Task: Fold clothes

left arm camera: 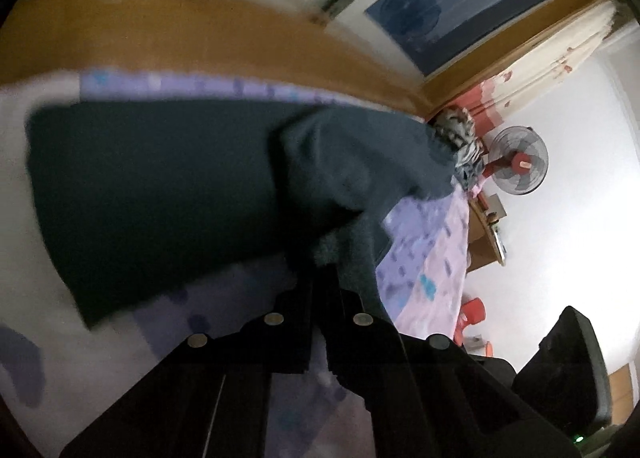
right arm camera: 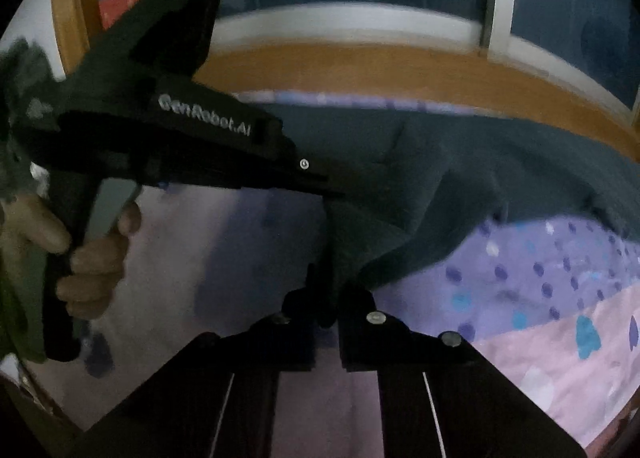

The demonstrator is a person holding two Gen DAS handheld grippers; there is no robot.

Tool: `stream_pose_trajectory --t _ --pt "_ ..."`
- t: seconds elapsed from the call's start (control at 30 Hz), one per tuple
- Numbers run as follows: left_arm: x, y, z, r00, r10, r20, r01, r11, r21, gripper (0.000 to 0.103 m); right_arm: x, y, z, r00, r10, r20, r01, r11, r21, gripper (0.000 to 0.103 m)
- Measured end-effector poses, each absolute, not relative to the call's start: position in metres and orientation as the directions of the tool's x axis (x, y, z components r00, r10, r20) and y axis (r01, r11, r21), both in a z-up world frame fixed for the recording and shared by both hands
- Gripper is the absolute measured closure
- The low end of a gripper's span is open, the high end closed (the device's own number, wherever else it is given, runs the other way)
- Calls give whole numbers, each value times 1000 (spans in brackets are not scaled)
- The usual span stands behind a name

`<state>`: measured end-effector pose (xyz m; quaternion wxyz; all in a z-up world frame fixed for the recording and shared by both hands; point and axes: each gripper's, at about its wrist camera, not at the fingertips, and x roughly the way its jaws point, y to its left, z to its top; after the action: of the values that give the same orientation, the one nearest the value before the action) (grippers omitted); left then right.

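A dark blue-grey garment [left arm camera: 160,178] lies spread on the bed, with a bunched fold rising toward the camera. My left gripper [left arm camera: 328,274] is shut on that fold, and cloth fills the space between its fingers. In the right wrist view the same garment [right arm camera: 460,162] stretches across the far side of the bed. My right gripper [right arm camera: 326,298] is shut on a pulled-up edge of it. The left gripper [right arm camera: 336,192] comes in from the left, held by a hand [right arm camera: 92,258], with its tip pinching the cloth just above the right gripper.
The bed has a purple and pink spotted sheet [right arm camera: 540,298]. A wooden sill [right arm camera: 400,70] and dark window run behind it. A patterned cloth [left arm camera: 460,142] sits by the garment's far end, near a standing fan [left arm camera: 519,160]. A red stool [left arm camera: 472,318] and a dark chair [left arm camera: 568,358] stand beside the bed.
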<state>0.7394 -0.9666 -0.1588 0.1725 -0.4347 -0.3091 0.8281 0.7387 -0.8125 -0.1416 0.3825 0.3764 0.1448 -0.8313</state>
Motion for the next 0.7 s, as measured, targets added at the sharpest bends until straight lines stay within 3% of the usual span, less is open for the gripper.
stream_pose_trajectory --t 0.33,0.5,0.7 --pt "732 -1018 -97 -688 424 -589 -25 -825 -564 99 732 -864 -95 -418 -632 -653 791 -606 80 97" --pt "743 -1056 -62 -771 283 -571 5 -893 -449 99 734 -916 -66 -473 -679 -562 820 -572 1 97" --pt "724 -1084 -138 -641 209 -738 168 -901 -400 99 718 -963 -136 -385 -563 -731 844 -536 -31 97"
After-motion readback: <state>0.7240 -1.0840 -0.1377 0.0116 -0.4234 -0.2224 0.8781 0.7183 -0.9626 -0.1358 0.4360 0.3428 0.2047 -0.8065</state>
